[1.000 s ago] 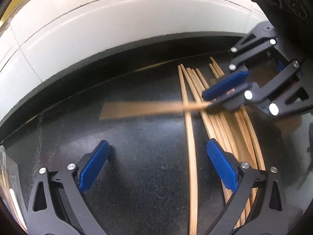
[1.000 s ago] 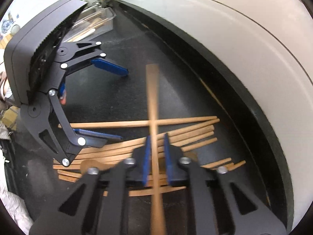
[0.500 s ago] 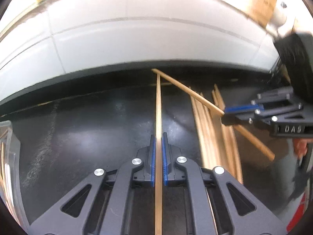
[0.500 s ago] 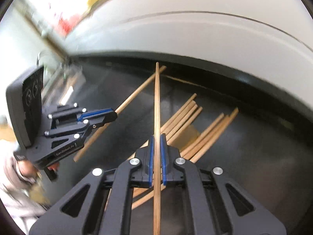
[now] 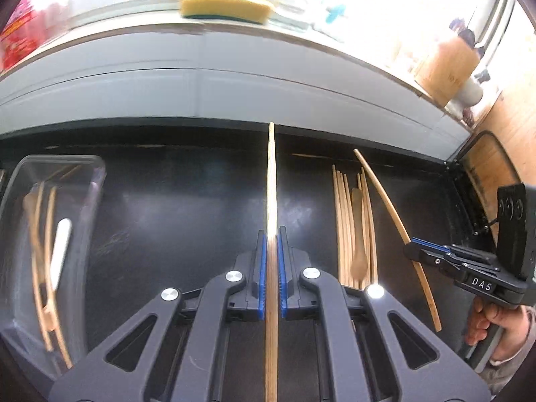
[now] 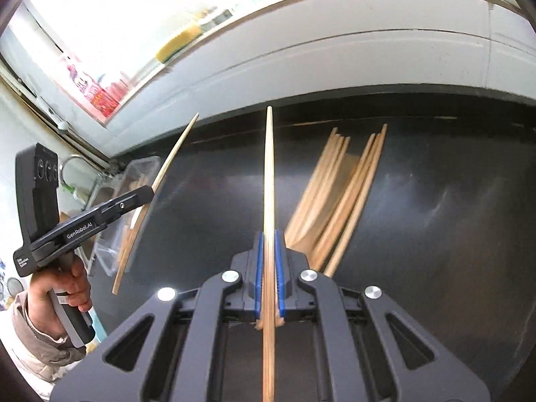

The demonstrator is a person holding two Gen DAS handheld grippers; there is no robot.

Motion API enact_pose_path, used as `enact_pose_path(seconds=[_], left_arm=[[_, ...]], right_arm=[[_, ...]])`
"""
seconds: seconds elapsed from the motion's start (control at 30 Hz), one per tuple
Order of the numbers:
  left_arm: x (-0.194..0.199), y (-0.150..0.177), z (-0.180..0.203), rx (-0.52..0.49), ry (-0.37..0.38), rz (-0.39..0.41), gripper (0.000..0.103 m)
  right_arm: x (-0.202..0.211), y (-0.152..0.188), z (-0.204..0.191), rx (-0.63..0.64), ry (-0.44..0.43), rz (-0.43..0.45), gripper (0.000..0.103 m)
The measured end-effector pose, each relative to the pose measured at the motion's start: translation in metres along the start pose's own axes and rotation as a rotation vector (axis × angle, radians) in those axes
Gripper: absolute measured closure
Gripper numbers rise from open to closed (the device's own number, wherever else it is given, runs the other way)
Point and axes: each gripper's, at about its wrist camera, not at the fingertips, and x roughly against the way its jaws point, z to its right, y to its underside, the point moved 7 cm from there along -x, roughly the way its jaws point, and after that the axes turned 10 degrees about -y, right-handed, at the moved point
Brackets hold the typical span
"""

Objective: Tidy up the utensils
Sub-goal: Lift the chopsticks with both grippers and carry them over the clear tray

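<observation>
My left gripper [image 5: 271,234] is shut on a long wooden chopstick [image 5: 272,181] held above the black counter. My right gripper [image 6: 268,238] is shut on another wooden chopstick [image 6: 268,174]. Each gripper shows in the other's view: the right one [image 5: 410,246] with its chopstick [image 5: 388,207], the left one [image 6: 149,194] with its chopstick [image 6: 167,167]. A pile of wooden chopsticks [image 5: 355,221] with a wooden spoon lies on the counter to the right of my left gripper; it also shows in the right wrist view [image 6: 338,194].
A clear plastic container [image 5: 20,301] holding a few wooden utensils stands at the left, also seen in the right wrist view [image 6: 147,164]. A white tiled wall [image 5: 201,93] backs the counter. A yellow sponge [image 5: 224,6] lies on the ledge above. A sink faucet [image 6: 72,160] is far left.
My left gripper closed on a chopstick and lifted it from the pile. Both grippers rose and pulled back with their chopsticks; the left view swung left, bringing the container into sight.
</observation>
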Motion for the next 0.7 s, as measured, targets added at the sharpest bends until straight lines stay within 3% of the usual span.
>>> enact_pose_path(seconds=[0.27, 0.7], left_arm=[[0.043, 0.011, -0.068, 0.012, -0.016, 0.023, 0.098], [0.058, 0.016, -0.232, 0.037, -0.114, -0.004, 0.097]], right_arm=[[-0.006, 0.018, -0.048, -0.027, -0.003, 0.04, 0.096], [-0.107, 0.019, -0.171, -0.151, 0.048, 0.068, 0.096]])
